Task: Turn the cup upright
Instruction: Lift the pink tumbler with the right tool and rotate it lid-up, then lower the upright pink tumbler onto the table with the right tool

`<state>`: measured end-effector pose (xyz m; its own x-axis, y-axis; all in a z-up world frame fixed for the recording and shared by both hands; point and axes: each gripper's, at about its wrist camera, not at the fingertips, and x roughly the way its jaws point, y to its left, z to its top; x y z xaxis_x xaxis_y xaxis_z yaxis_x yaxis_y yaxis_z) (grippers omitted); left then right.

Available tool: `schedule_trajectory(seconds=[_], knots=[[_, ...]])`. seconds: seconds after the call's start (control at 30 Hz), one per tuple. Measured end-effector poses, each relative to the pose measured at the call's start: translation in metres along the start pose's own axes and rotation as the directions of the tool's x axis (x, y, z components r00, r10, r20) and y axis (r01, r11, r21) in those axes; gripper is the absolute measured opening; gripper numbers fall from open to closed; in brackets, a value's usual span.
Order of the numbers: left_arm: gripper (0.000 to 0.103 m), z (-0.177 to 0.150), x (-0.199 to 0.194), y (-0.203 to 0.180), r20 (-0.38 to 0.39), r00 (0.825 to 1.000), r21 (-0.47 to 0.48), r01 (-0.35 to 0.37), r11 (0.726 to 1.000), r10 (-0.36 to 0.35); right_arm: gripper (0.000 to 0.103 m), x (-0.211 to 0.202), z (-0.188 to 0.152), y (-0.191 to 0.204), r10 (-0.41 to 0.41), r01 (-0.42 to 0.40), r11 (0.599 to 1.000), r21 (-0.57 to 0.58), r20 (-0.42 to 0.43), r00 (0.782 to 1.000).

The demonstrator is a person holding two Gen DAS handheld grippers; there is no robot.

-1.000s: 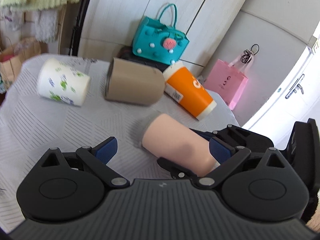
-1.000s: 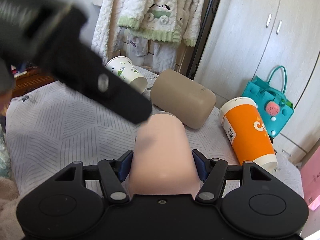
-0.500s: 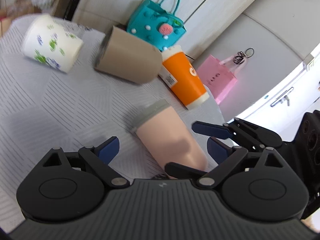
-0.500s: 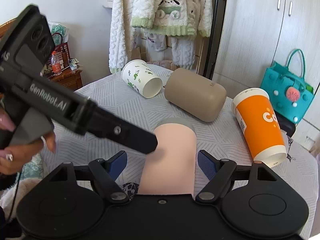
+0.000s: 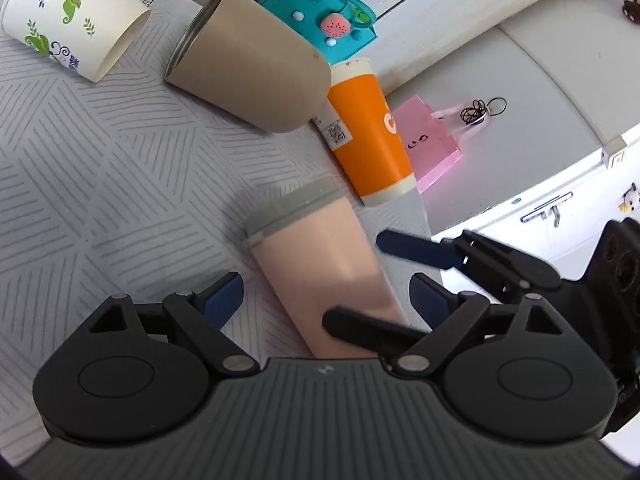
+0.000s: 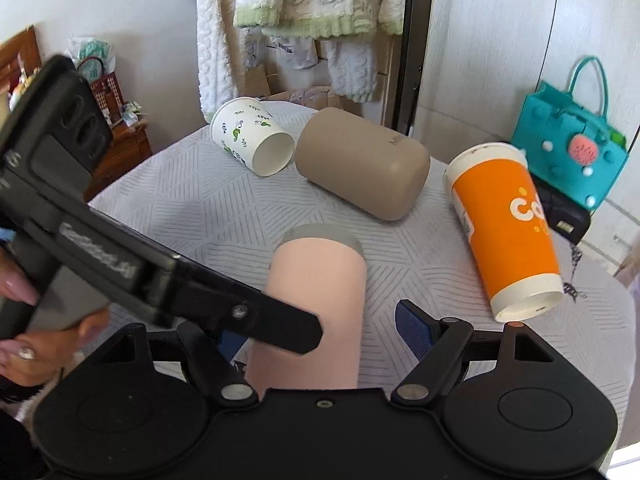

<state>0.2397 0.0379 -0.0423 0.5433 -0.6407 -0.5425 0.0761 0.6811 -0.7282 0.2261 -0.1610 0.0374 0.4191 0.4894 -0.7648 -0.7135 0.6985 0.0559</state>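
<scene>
A pink cup with a grey rim band (image 5: 320,264) lies on its side on the grey patterned tablecloth (image 5: 100,168). It also shows in the right wrist view (image 6: 316,304). My left gripper (image 5: 324,296) is open, its blue pads on either side of the cup without touching it. My right gripper (image 6: 324,334) is open around the cup's base end, pads apart from it. In the left wrist view the right gripper (image 5: 400,284) comes in from the right. In the right wrist view one left finger (image 6: 256,320) crosses in front of the cup.
Three more cups lie on their sides farther back: a white leaf-print paper cup (image 6: 252,140), a tan cup (image 6: 364,160) and an orange cup (image 6: 506,232). A teal bag (image 6: 568,148) and a pink bag (image 5: 432,140) stand beyond the table edge.
The right gripper has opened and let go of the pink cup. The left gripper has moved in over the cup, and both views have drawn closer to the table.
</scene>
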Motion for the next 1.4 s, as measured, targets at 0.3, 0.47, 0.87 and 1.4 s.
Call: schedule_trajectory(seconds=[0.3,0.47,0.87,1.4], knots=[[0.073,0.005,0.009,-0.002,0.007,1.000,0.028,-0.006,1.000,0.006,0.068,0.009,-0.003,-0.012,0.077,-0.076,0.995,0.064,-0.018,0.997],[0.072,0.003,0.002,-0.003,0.042,0.999,0.076,0.004,0.997,-0.007,0.068,0.006,-0.004,-0.010,0.073,-0.074,0.996,0.048,0.015,0.997],[0.065,0.019,-0.024,-0.041,0.184,0.978,0.306,-0.151,0.940,0.097,0.065,-0.004,0.000,-0.004,0.034,-0.018,0.997,-0.070,0.227,0.973],[0.063,0.020,-0.036,-0.062,0.323,0.941,0.437,-0.242,0.866,0.099,0.065,0.013,0.001,-0.007,-0.013,0.028,0.999,-0.037,0.341,0.940]])
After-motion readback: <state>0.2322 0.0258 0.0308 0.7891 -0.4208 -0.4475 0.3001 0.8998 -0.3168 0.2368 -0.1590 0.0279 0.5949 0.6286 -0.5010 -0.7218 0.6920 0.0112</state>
